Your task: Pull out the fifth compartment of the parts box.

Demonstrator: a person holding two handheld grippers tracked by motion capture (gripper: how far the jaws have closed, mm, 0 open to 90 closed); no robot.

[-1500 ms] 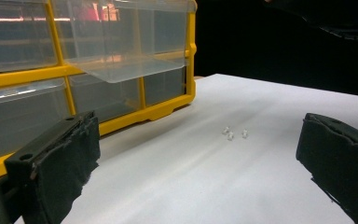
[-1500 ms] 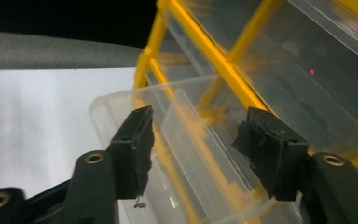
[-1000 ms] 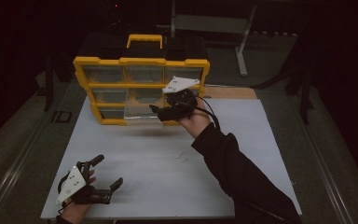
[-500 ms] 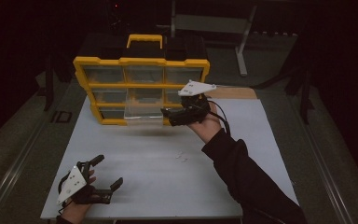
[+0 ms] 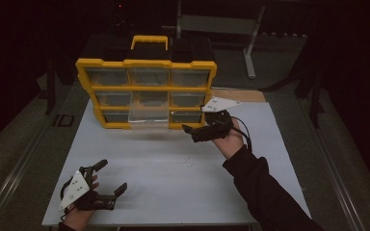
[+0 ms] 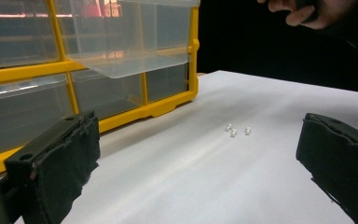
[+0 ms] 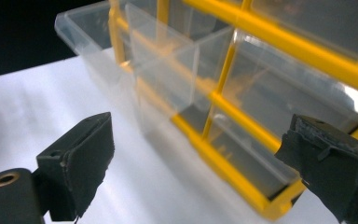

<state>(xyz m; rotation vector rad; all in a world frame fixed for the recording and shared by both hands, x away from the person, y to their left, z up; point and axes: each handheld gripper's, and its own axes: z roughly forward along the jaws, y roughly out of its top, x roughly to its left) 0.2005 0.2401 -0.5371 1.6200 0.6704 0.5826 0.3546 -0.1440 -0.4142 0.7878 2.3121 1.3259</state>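
With the clear drawer pulled out of the middle of the organizer, opening looks done; three small white bits on the worktop before the organizer, seemingly left to load. Right gripper lower and further right than a second ago, fingers just spread, empty; left gripper unmoved, fingers apart.

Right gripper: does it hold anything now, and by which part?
Nothing is held. The right gripper has just opened its jaws and they stand wide apart and empty, beside the pulled-out clear drawer of the yellow organizer.
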